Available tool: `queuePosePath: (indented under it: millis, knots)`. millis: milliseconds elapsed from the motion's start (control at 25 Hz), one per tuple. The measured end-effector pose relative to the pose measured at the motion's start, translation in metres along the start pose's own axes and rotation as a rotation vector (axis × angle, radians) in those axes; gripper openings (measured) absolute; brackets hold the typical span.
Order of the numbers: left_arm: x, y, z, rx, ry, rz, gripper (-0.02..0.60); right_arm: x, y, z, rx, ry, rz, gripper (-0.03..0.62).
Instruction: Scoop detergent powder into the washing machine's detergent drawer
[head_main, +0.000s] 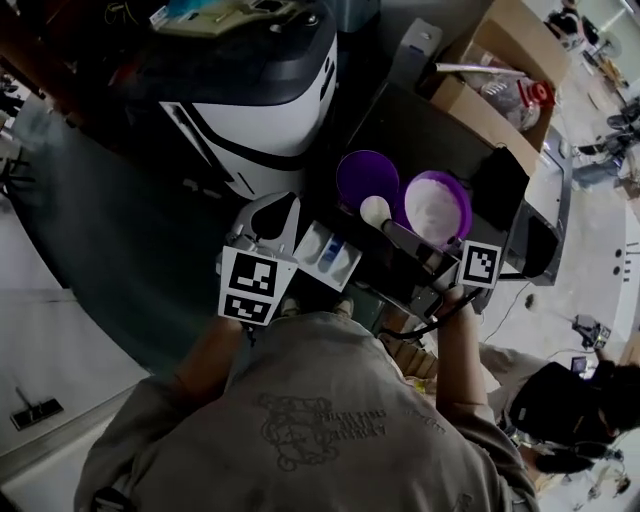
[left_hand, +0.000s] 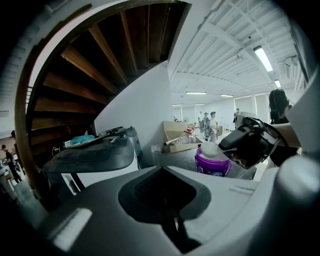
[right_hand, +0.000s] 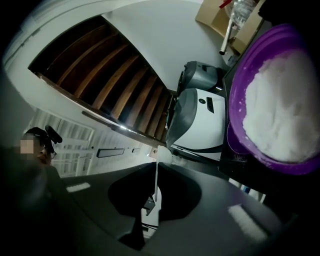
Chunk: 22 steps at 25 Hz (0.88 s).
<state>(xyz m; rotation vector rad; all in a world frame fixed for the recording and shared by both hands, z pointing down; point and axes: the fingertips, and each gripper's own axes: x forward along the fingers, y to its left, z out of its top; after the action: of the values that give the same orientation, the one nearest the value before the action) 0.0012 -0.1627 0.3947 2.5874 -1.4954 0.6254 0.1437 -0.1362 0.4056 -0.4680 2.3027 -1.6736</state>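
One heaped scoop (head_main: 376, 210), likely spill-prone, pinched at its handle by right hand-held gripper (head_main: 422, 258); left hand-held gripper (head_main: 275, 212) closed, empty

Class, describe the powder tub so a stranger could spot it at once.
Right of the white machine lies a dark top with two purple rounds. The tub is the right-hand one, full of white powder; the lid beside it is empty.

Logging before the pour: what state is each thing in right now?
left tool: shut, empty.
right tool: shut on scoop.
scoop: heaped with powder.
purple tub: open, nearly full of powder.
detergent drawer: pulled open.
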Motion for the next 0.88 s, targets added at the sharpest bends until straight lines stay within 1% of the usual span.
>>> queuePosePath:
  millis: [440,560,720,880]
  knots:
    - [-0.024,0.026,-0.026,-0.052,0.044,0.101,0.000,0.043,-0.018,-0.034,-0.088,0.200,-0.032,0.035]
    - [-0.028,0.031,-0.035,-0.063,0.061,0.119,0.001,0.052,-0.026,-0.045,-0.106,0.252,-0.044,0.035]
    - [-0.034,0.034,-0.042,-0.090,0.073,0.135,0.000,0.061,-0.040,-0.065,-0.104,0.318,-0.049,0.037]
    - [-0.038,0.036,-0.049,-0.107,0.077,0.149,0.000,0.063,-0.061,-0.079,-0.111,0.350,-0.094,0.035]
